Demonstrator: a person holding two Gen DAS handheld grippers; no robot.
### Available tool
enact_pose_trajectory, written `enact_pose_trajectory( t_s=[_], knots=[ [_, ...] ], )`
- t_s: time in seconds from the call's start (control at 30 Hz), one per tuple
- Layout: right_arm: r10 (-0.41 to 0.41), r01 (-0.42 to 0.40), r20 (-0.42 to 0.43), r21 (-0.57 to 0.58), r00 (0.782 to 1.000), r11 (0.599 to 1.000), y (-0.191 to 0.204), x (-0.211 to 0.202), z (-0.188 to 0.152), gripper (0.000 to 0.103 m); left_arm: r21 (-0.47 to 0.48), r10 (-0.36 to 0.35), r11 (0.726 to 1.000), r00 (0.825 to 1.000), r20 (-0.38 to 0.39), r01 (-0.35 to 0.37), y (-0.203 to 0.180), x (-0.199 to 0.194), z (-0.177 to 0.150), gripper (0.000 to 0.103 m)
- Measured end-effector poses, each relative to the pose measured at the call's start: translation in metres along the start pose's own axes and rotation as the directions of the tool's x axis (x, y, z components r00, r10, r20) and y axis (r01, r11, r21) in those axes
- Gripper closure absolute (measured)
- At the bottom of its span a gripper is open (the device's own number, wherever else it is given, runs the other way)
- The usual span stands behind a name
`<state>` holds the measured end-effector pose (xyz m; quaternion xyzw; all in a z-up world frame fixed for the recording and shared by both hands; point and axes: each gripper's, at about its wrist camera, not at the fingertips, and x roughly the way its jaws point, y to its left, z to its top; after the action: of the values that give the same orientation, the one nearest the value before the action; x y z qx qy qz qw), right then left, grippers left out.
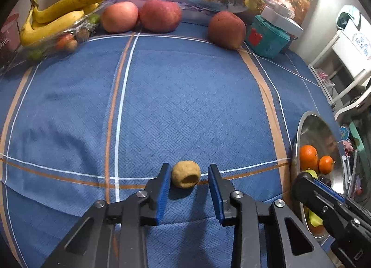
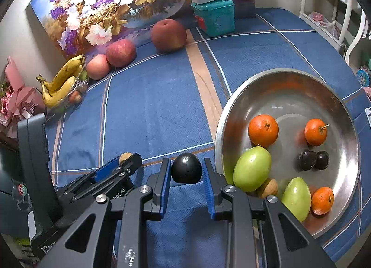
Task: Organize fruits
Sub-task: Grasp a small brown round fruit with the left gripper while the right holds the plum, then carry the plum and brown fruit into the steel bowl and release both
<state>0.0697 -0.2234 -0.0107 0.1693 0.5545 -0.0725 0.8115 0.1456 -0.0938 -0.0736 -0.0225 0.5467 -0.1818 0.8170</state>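
A small tan fruit (image 1: 186,174) w/ a dimple, prob. a longan or similar, is seen at bottom centre of the left wrist view, lying on the blue cloth (image 1: 185,105) between the spread fingers of the left gripper (image 1: 189,176). The left blue pad looks v. near or just touching it; a gap shows on the right, so it is not yet clamped.

In the right wrist view, bottom centre, a dark plum (image 2: 186,168) is held by the right gripper (image 2: 186,170), pads pressed on both sides, just beside the rim of the steel bowl (image 2: 289,75) at right. Oranges, green fruits and dark plums are already seen in the bowl.

The tan fruit is judged light, w/ a thin brittle shell: it should be taken across its widest part, gently. The plum is judged smooth, slippery, bruisable, so the squeeze should be kept moderate.
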Motion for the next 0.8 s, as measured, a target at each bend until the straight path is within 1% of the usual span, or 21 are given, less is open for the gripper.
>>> enact_pose_trajectory(
  t_s=[0.07, 0.17, 0.3, 0.37, 0.47, 0.6, 0.73, 0.8],
  knots=[
    [0.002, -0.002, -0.002, -0.001, 1.000, 1.000, 0.001, 0.001, 0.000, 0.075, 0.002, 0.021, 1.000, 1.000, -0.004, -0.021, 0.001, 0.001, -0.001, 0.071],
    [0.003, -0.003, -0.004, -0.009, 1.000, 1.000, 0.002, 0.001, -0.001, 0.075, -0.009, 0.027, 1.000, 1.000, -0.004, -0.027, 0.002, 0.003, -0.001, 0.075],
    [0.003, -0.003, -0.008, -0.016, 1.000, 1.000, 0.004, 0.002, -0.002, 0.075, -0.029, 0.025, 0.999, 1.000, 0.000, -0.025, 0.011, -0.001, -0.005, 0.075],
    [0.002, -0.002, -0.011, -0.017, 1.000, 1.000, 0.005, 0.002, -0.002, 0.075, -0.068, -0.004, 0.998, 1.000, -0.007, 0.004, 0.018, -0.001, -0.004, 0.075],
    [0.000, 0.000, -0.011, -0.019, 1.000, 1.000, 0.005, 0.003, -0.002, 0.075, -0.108, -0.031, 0.994, 0.999, -0.010, 0.030, 0.025, -0.003, -0.005, 0.075],
    [-0.001, 0.001, -0.013, -0.020, 1.000, 1.000, 0.006, 0.003, -0.002, 0.075, -0.137, -0.041, 0.990, 0.999, -0.006, 0.040, 0.031, -0.006, -0.006, 0.075],
    [-0.002, 0.001, -0.013, -0.020, 1.000, 1.000, 0.006, 0.003, -0.002, 0.075, -0.203, -0.099, 0.974, 0.995, -0.002, 0.097, 0.044, -0.010, -0.008, 0.076],
    [0.000, 0.000, -0.012, -0.016, 1.000, 1.000, 0.006, 0.003, -0.002, 0.075, -0.218, -0.107, 0.970, 0.994, 0.001, 0.105, 0.047, -0.013, -0.006, 0.076]
  ],
)
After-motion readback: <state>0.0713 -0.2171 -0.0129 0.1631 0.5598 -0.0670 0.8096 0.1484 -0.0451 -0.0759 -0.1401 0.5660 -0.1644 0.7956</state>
